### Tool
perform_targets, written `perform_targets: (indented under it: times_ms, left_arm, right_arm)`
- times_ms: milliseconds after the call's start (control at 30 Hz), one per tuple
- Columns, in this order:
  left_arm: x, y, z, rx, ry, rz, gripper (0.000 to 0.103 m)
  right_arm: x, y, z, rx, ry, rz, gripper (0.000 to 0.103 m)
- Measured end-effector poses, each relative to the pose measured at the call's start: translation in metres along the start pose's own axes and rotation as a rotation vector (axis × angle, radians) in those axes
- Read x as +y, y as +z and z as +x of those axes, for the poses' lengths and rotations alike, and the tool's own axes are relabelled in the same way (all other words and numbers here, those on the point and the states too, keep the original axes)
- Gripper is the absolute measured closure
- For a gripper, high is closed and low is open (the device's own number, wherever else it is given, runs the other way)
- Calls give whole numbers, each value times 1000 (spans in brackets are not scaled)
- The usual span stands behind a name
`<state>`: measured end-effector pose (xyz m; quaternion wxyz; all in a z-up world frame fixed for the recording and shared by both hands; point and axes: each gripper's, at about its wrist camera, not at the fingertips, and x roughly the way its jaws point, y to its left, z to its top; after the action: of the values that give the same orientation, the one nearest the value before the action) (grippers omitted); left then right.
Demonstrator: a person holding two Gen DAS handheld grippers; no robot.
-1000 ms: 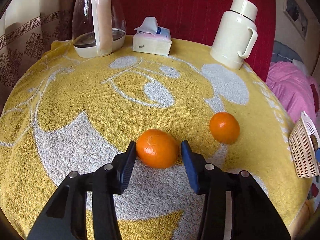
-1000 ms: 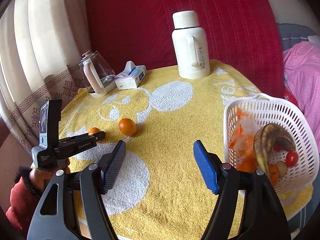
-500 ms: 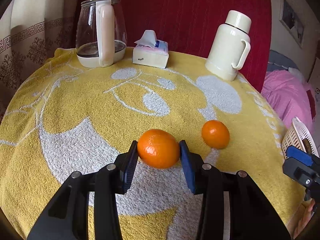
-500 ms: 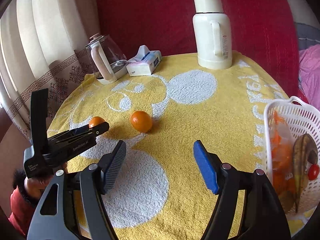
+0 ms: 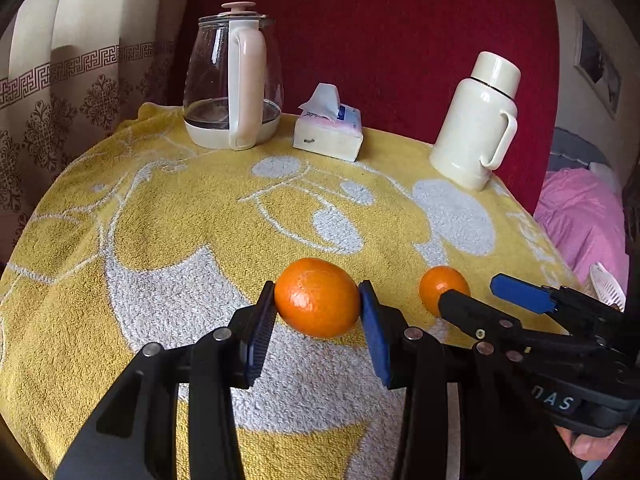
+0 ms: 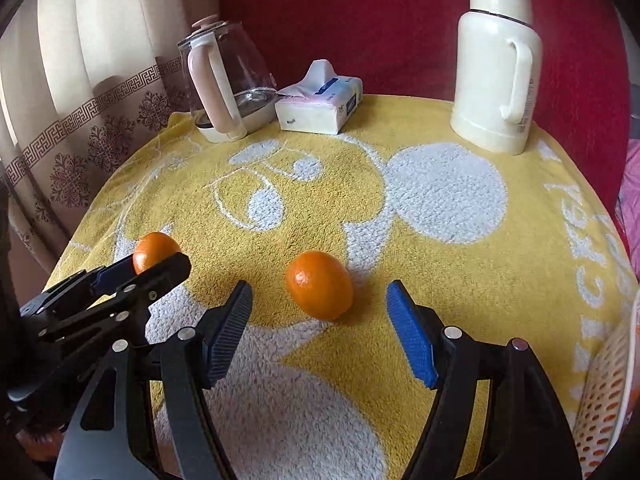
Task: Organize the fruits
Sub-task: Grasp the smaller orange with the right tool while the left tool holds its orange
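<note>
On my left wrist camera, the left tool [image 5: 318, 300] has its two pads pressed against the sides of an orange [image 5: 317, 297], so it is closed on the fruit, which sits low over the white patch of the yellow towel [image 5: 168, 216] covering the counter. I cannot tell whether the orange is lifted or resting on the cloth. Just to its right lies a second orange [image 5: 442, 288], and the right tool [image 5: 480, 292] reaches in from the right edge with its dark finger in front of that fruit and its blue-tipped finger beyond it, jaws spread. At the far side of the counter stand a glass kettle [image 5: 232, 80], a tissue pack [image 5: 328, 130] and a cream thermos [image 5: 478, 120], well apart from the fruit. A pink blanket [image 5: 580, 216] shows past the counter's right edge.

On my right wrist camera, the right tool [image 6: 320, 330] is wide open and holds nothing. The second orange [image 6: 319, 285] lies on the towel between and slightly ahead of its blue pads [image 6: 412, 340], touching neither. To the left, the left tool [image 6: 138, 270] grips its orange [image 6: 154, 250], of which only the top shows above the fingers. A white perforated basket [image 6: 604, 400] edges into the lower right corner; the kettle [image 6: 224, 80], tissue pack [image 6: 320, 106] and thermos [image 6: 496, 64] stand along the back.
</note>
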<state>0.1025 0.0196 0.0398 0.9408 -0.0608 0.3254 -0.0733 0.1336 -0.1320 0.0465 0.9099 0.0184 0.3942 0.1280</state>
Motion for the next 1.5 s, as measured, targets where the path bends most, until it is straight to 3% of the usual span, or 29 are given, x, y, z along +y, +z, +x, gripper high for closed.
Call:
perform_targets:
  times_ms: [233,500,933,1500]
  left_arm:
    - [9,2,-3,-20,15,-37,61]
    - [12,2,-3,-24,26,-55,61]
    - [13,1,-2,-20,17,-62,61]
    - [4,-2,-7,-34,-1,-37,61]
  right_arm:
    - [0,10,26,22,-17,5,34]
    - [0,9,43,67,-21,-2,61]
    - [-4,4,30,53,-8,38,61]
    - [-14,-12,-38,-43,-31,95,61]
